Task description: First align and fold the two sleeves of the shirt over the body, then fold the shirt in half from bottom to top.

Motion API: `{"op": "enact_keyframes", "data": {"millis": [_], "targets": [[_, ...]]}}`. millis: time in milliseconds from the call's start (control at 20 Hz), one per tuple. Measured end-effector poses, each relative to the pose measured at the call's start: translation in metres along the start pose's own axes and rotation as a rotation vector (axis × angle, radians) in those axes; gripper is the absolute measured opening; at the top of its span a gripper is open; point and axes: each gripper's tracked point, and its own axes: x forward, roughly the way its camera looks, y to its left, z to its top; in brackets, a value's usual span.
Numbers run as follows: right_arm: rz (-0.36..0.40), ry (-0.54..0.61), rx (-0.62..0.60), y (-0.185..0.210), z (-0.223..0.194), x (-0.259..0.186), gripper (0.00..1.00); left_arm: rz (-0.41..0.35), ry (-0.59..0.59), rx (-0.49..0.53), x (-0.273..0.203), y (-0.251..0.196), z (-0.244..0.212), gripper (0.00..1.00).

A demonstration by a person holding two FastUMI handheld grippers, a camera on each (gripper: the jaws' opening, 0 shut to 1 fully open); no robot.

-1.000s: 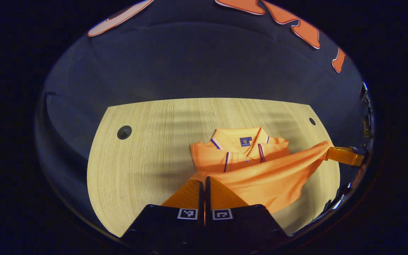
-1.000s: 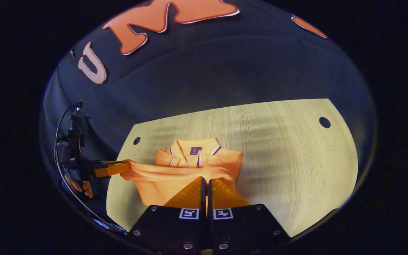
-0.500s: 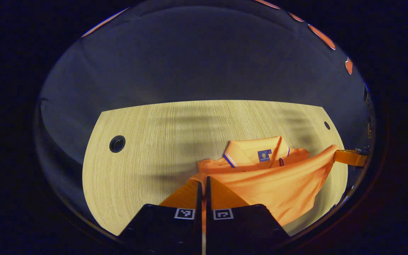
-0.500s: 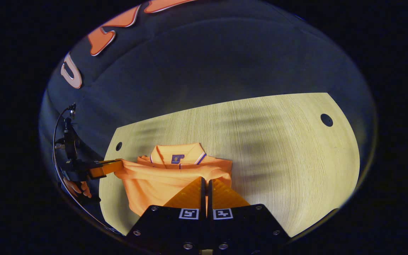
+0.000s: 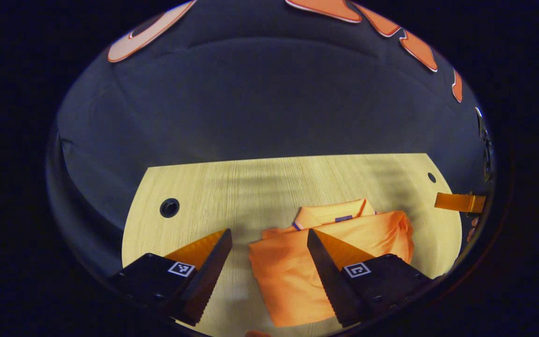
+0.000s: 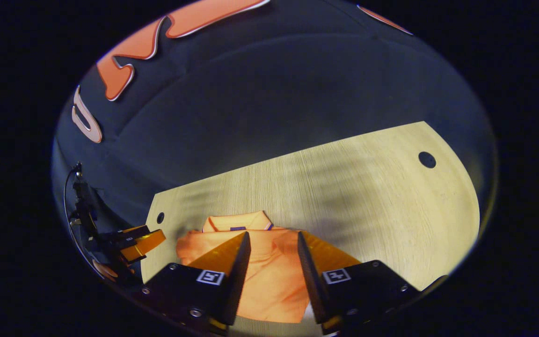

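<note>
The wooden table (image 5: 204,187) carries the orange shirt (image 5: 293,271), folded in half near its front edge with the collar (image 5: 330,215) showing. The left gripper (image 5: 268,243) and right gripper (image 6: 273,243) hover above, both released, gripping nothing.

Both views look down and forward from close above the desk (image 5: 194,187) toward the booth wall, sharing the orange shirt (image 5: 297,271) at lower centre.

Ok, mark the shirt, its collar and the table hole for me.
shirt (image 5: 293,276): left gripper view, folded-over body.
collar (image 5: 330,214): left gripper view, back of the collar.
table hole (image 5: 170,207): left gripper view, middle of the hole.
</note>
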Motion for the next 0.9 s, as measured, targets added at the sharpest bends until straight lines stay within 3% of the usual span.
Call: {"op": "enact_keyframes", "data": {"millis": [50,150,350,450,550,900], "targets": [[0.007,-0.014,-0.005,0.004,0.003,-0.009,0.72,-0.004,-0.024,-0.013,-0.014,0.002,0.007,0.99],[0.026,-0.043,-0.019,0.013,0.006,-0.027,0.81,-0.006,-0.075,-0.043,-0.038,0.005,0.019,0.99],[0.045,-0.135,-0.099,0.029,0.01,-0.067,0.91,-0.014,-0.21,-0.048,-0.096,-0.011,0.036,0.99],[0.073,-0.128,-0.111,0.04,-0.004,-0.084,0.92,0.015,-0.296,-0.042,-0.123,-0.012,0.044,1.0],[0.076,-0.151,-0.135,0.045,-0.012,-0.097,0.95,-0.004,-0.324,-0.096,-0.143,-0.021,0.036,0.99],[0.085,-0.321,-0.238,0.057,-0.006,-0.157,0.97,0.033,-0.476,-0.119,-0.22,-0.029,0.025,0.99]]}}
